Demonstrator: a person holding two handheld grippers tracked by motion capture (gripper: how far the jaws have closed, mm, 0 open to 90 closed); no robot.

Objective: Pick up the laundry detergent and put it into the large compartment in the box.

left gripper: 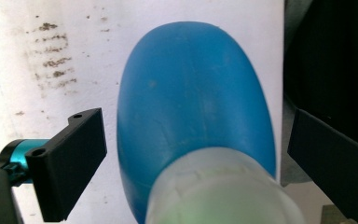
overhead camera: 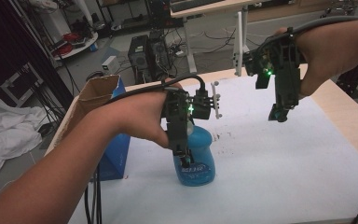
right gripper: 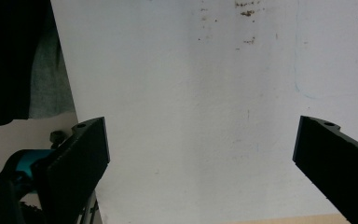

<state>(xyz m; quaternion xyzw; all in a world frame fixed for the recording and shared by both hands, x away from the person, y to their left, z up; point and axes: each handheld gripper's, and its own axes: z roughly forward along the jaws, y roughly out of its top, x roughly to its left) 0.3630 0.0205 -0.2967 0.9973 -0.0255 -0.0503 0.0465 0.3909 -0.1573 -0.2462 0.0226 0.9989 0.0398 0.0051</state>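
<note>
**A cluttered workshop behind a white-covered surface**

The surface [overhead camera: 335,116] has a pale wooden edge and a white sheet [overhead camera: 270,158] over it, marked with small brown stains [overhead camera: 221,136]. Beyond it the grey floor [overhead camera: 214,58] carries tangled cables [overhead camera: 186,44] and a dark computer tower [overhead camera: 142,56]. A second desk with white legs [overhead camera: 238,39] stands farther back. At the left, crumpled white cloth [overhead camera: 4,130] lies beside dark shelving, and a round white shelf [overhead camera: 81,44] holds red items.
</note>
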